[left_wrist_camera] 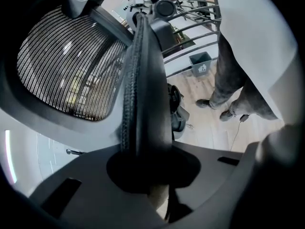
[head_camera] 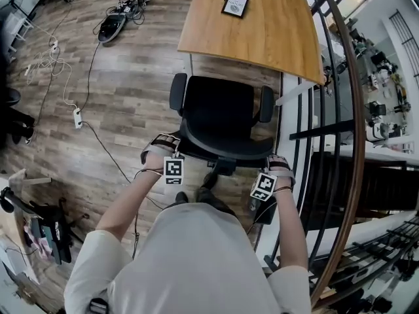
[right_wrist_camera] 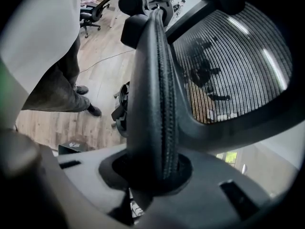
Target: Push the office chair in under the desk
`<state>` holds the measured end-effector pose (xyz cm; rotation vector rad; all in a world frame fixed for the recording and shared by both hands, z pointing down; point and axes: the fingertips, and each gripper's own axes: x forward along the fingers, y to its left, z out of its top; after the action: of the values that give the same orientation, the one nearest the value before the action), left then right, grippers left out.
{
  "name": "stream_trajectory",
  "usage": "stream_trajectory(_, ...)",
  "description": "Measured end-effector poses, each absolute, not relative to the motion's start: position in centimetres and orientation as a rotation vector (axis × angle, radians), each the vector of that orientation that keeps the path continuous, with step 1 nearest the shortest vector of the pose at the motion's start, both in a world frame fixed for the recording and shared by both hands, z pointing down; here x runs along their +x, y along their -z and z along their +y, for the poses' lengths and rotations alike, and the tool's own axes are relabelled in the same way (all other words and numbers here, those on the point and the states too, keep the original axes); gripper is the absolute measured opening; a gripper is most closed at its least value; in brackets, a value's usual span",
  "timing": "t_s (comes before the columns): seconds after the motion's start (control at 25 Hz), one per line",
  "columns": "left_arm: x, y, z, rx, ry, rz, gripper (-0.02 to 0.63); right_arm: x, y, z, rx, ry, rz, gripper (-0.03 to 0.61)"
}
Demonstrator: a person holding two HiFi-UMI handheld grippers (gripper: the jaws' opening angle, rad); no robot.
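A black office chair [head_camera: 219,113] stands on the wood floor just in front of a wooden desk [head_camera: 262,31], its seat outside the desk edge. My left gripper [head_camera: 162,144] is shut on the left side of the chair's backrest rim [head_camera: 219,150]. My right gripper [head_camera: 275,163] is shut on the right side. In the left gripper view the padded rim [left_wrist_camera: 143,94] runs between the jaws of the gripper [left_wrist_camera: 152,171], with mesh [left_wrist_camera: 71,70] beside it. The right gripper view shows the same rim [right_wrist_camera: 157,94] clamped in that gripper [right_wrist_camera: 152,168].
A dark framed item [head_camera: 234,4] lies on the desk. A curved black railing [head_camera: 347,110] runs along the right. Cables and a power strip [head_camera: 77,118] lie on the floor at left, and another chair [head_camera: 46,231] stands at lower left. A person's legs [left_wrist_camera: 228,80] are behind the backrest.
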<state>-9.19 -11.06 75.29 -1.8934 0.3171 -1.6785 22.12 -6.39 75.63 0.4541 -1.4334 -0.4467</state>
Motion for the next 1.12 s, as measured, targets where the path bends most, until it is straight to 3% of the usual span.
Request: stream_trajectory(1.12,-0.5,-74.8,-22.5,-1.896,1.679,0.329,0.041,30.9,-74.9,-18.0,0.480,0.473,-1.426,0.055)
